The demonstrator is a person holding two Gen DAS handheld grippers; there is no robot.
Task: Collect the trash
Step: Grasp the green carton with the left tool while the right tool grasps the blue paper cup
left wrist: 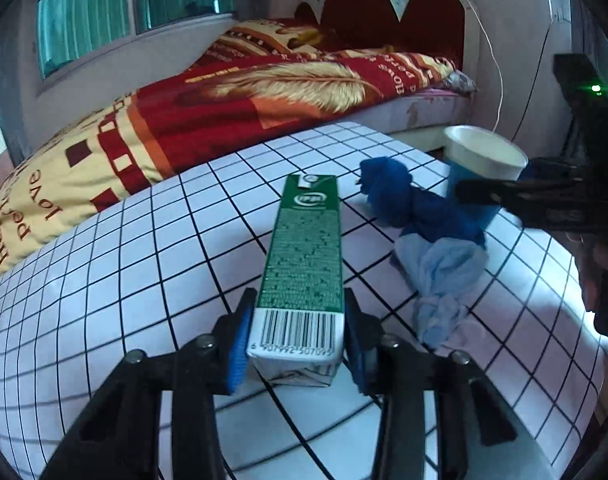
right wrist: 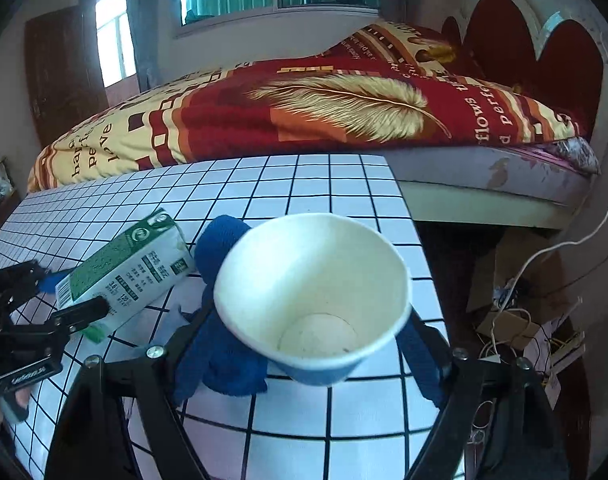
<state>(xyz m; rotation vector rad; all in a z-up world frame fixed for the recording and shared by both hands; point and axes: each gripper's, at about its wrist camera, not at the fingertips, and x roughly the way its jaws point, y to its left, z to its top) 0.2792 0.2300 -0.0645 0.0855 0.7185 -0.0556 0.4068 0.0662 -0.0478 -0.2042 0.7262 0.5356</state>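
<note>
My left gripper (left wrist: pixel 298 344) is shut on a green and white drink carton (left wrist: pixel 302 264), holding its barcode end, the carton pointing away over the checked table (left wrist: pixel 124 280). The carton also shows in the right wrist view (right wrist: pixel 132 268) with the left gripper (right wrist: pixel 44 320) at its end. My right gripper (right wrist: pixel 312 360) is shut on a white and blue paper cup (right wrist: pixel 316 292), its empty mouth facing me. The cup (left wrist: pixel 480 164) sits at the table's far right in the left wrist view. A dark blue cloth (left wrist: pixel 408 200) and a light blue crumpled wad (left wrist: pixel 440 280) lie between carton and cup.
A bed (left wrist: pixel 224 92) with a red and yellow quilt runs along the table's far side. The table's right edge (right wrist: pixel 424 240) drops to a floor with cardboard and cables (right wrist: pixel 516 320). A white cord (left wrist: pixel 496 60) hangs by the headboard.
</note>
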